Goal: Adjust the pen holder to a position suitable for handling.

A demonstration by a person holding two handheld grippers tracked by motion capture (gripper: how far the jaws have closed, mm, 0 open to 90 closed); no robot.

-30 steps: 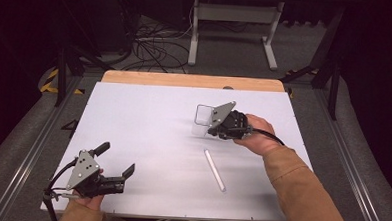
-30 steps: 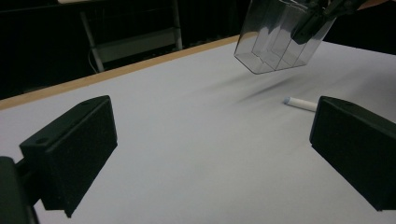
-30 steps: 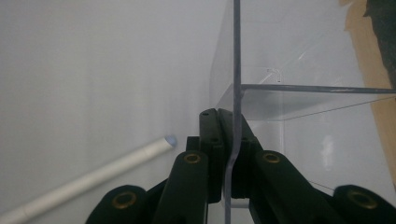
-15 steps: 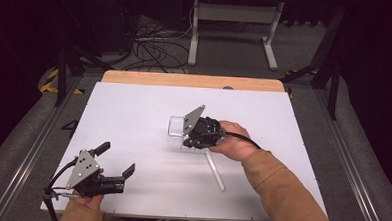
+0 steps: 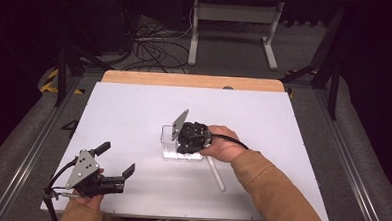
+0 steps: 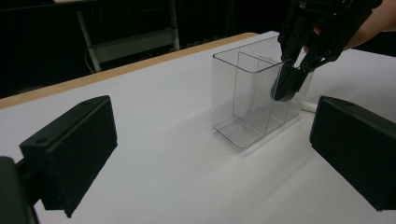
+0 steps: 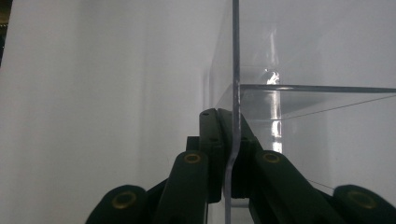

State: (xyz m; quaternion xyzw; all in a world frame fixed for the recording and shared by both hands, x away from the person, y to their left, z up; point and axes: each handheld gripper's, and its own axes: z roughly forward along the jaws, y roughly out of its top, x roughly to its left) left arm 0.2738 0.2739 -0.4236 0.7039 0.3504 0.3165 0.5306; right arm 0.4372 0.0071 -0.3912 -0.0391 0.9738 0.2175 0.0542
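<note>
Clear organizer box (image 5: 175, 144), high view: it stands upright near the middle of the white counter (image 5: 134, 113). The right gripper (image 5: 185, 140) comes in from the box's right with its jaws clenched on a wall. A white stick (image 5: 215, 174) lies on the counter just right of the box, toward the person; whether it touches the base, hard to tell. The left gripper (image 5: 117, 174) sits well apart from the box, at the near left corner, jaws released and holding nothing.

Left gripper view: the box (image 6: 252, 98) is transparent with inner dividers making several compartments, all empty. The right gripper (image 6: 287, 84) pinches the upper rim of the far wall.

Right gripper view: a thin clear wall (image 7: 235, 70) runs edge-on between the two black jaws, squeezed tight.

Handling judgement: light, rigid, slick plastic; likely brittle at the rim. Grip low on a wall or across a divider; a top-edge pinch may let it swing or slip.
</note>
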